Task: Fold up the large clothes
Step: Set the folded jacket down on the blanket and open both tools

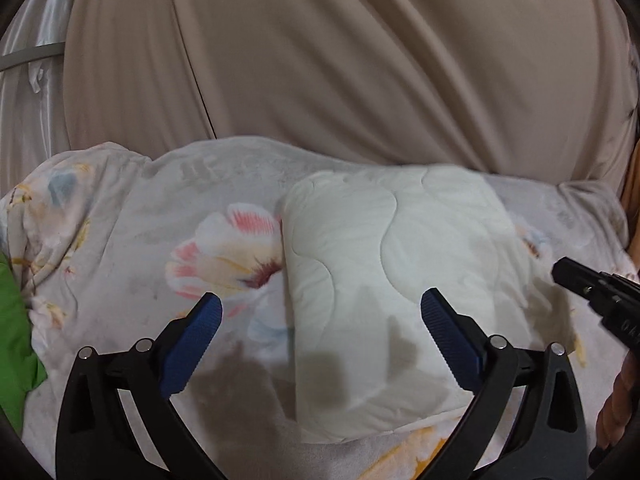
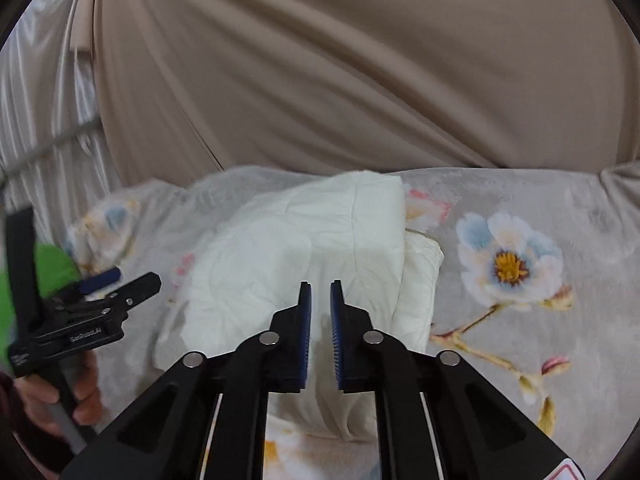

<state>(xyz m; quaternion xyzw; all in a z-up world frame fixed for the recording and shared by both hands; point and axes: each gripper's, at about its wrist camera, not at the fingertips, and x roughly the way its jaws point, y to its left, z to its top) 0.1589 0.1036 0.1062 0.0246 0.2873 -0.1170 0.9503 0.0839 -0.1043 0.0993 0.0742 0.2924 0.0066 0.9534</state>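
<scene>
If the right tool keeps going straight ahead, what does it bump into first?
Most likely the folded white quilt. The right tool, nearly shut and holding nothing, points straight at it, with nothing visible between. How far off the quilt lies is unclear.

Beige curtain [image 1: 360, 60] blocks behind; bedspread [image 2: 520, 200] open right.

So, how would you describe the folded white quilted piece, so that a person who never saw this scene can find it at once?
Look at the grey bedspread with large printed flowers, below the beige curtain. Near its middle lies a thick folded white quilted piece with curved stitching. It is the only plain white, padded bundle; the green cloth lies apart at the left edge.
</scene>
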